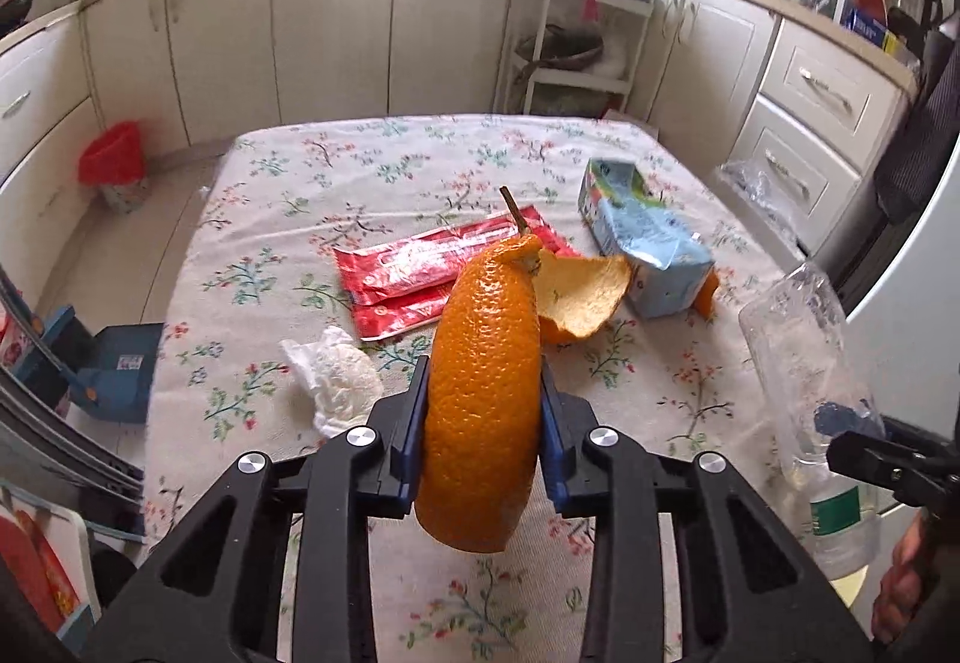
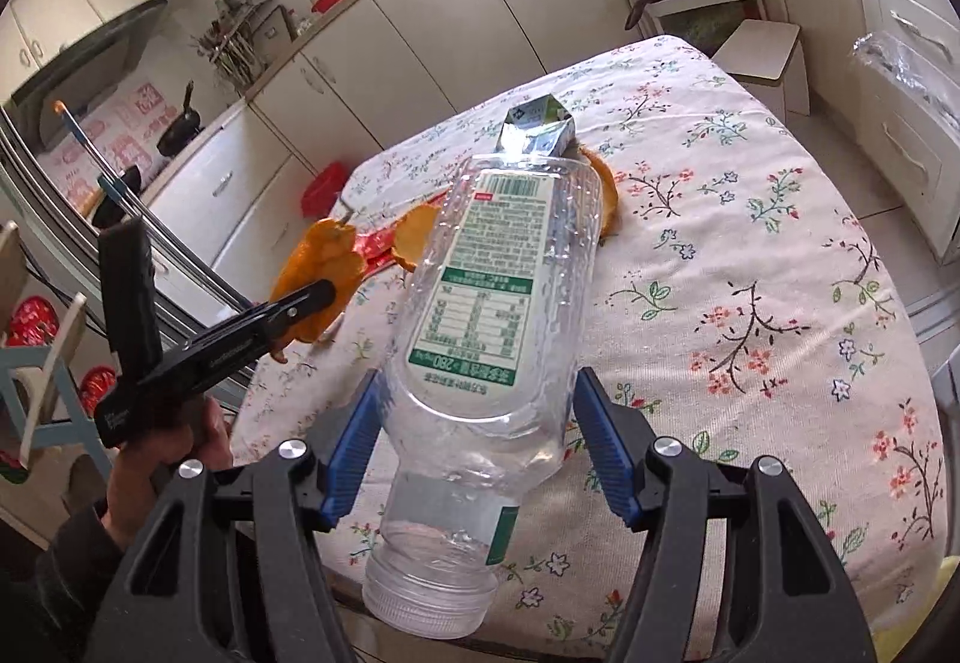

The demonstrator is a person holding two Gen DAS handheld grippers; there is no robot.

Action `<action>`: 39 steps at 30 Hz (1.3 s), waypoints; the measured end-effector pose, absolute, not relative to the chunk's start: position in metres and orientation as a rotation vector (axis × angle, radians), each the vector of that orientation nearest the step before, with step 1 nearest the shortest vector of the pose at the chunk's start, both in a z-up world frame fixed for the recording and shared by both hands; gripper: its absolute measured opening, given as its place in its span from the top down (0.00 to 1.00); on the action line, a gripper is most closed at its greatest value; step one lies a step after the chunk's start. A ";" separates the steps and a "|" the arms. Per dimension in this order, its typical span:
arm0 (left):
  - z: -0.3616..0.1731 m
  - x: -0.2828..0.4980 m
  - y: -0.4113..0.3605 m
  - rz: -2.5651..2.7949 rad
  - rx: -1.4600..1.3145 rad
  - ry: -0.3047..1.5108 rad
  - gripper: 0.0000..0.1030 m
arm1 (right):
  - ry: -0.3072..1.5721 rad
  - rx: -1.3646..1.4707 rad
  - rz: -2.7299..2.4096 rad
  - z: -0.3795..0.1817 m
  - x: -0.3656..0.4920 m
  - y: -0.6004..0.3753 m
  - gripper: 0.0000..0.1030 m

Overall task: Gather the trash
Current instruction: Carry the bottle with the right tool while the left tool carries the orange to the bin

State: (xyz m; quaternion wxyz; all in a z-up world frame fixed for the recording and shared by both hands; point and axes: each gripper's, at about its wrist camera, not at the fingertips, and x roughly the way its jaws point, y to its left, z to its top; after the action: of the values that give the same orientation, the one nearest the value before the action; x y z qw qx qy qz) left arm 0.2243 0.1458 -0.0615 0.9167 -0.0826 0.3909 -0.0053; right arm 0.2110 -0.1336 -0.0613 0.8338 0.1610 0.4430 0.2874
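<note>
Pinching orange peel (image 1: 486,411) in left gripper (image 1: 485,426), up above table (image 1: 630,393): light, bendy, best held mid-strip. Squeezing empty bottle (image 2: 498,303) in right gripper (image 2: 480,447): light, slippery, crushes easily.

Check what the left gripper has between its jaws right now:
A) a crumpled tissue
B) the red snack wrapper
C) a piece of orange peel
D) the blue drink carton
C: the left gripper is closed on the orange peel, lifted above the table, while the tissue, red wrapper and carton lie on the cloth.
</note>
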 end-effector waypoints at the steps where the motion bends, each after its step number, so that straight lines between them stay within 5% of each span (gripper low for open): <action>1: -0.057 0.220 0.148 -0.009 -0.184 0.795 0.71 | 0.935 0.350 0.611 -0.060 0.209 -0.136 0.39; 17: 0.012 0.141 0.137 -0.196 -0.377 0.636 0.71 | 0.845 0.401 0.616 -0.025 0.164 -0.192 0.39; 39: 0.017 0.096 -0.103 -0.799 -0.244 0.774 0.71 | 0.905 0.464 0.179 -0.060 0.048 -0.380 0.39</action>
State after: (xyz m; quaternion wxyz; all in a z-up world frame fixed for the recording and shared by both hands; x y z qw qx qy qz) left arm 0.0958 -0.1027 0.0171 0.8423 -0.1157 0.3664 -0.3782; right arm 0.0477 -0.3801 -0.0598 0.8695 0.2219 0.4328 0.0855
